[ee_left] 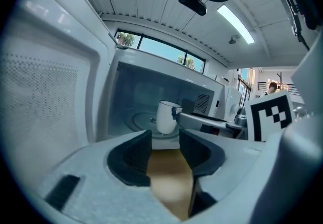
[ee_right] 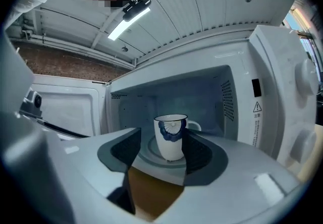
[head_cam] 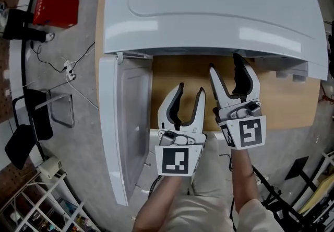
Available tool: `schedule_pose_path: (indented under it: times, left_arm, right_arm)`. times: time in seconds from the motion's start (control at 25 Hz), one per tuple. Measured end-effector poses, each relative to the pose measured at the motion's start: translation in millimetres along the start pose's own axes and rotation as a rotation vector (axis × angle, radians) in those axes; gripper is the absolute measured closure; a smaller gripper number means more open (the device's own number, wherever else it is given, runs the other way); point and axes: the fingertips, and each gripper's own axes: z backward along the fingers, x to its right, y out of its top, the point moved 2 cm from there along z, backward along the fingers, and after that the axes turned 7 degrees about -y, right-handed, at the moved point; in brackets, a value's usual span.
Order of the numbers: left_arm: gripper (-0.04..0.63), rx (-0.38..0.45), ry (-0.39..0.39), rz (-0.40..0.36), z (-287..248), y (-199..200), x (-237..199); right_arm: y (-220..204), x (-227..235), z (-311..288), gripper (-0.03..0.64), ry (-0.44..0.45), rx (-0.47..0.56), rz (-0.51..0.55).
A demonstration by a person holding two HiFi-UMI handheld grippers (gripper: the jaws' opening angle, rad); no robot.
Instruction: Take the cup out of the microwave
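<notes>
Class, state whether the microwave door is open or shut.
Open: the door stands swung outward, and the cup shows inside the microwave.

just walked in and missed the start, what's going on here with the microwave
A person holds a gripper in each hand in front of a white microwave whose door is swung open. A white cup with a blue pattern stands upright on the turntable inside. The left gripper and right gripper are both open and empty. The right one lines up with the cup, which is not yet gripped.
</notes>
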Motion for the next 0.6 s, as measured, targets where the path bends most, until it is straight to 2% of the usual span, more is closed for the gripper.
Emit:
schedule_pose_path:
  times: [0.08,0.12,0.2,0.24,0.28,0.6]
  left_arm:
    - [0.423,-0.01,0.011,-0.006,1.0,-2.4,-2.2]
    - [0.444,-0.016,0.018,-0.013,2.9,-3.3,-2.9]
    - [0.508,-0.026,0.043,-0.032,8.9,-4.9,-5.0]
    - [0.572,-0.032,0.054,-0.041,11.7,-6.0,-6.4]
    - [0.594,-0.038,0.058,-0.044,13.5,-7.5,-7.4]
    - [0.594,-0.051,0.026,-0.029,17.6,-12.4,-5.2]
  right_arm:
    - [-1.1,5.0,-10.8,0.344,-0.016,0.012,-0.004]
    - [-1.2,7.5,-15.8,0.337,-0.023,0.018,-0.005]
    - [-0.9,11.9,-24.8,0.327,-0.037,0.029,-0.007]
    - [-0.4,13.6,-29.0,0.322,-0.042,0.034,-0.008]
    - [0.4,14.9,-33.3,0.322,-0.045,0.038,-0.008]
    - [0.1,12.2,-61.3,0.277,-0.027,0.039,0.02]
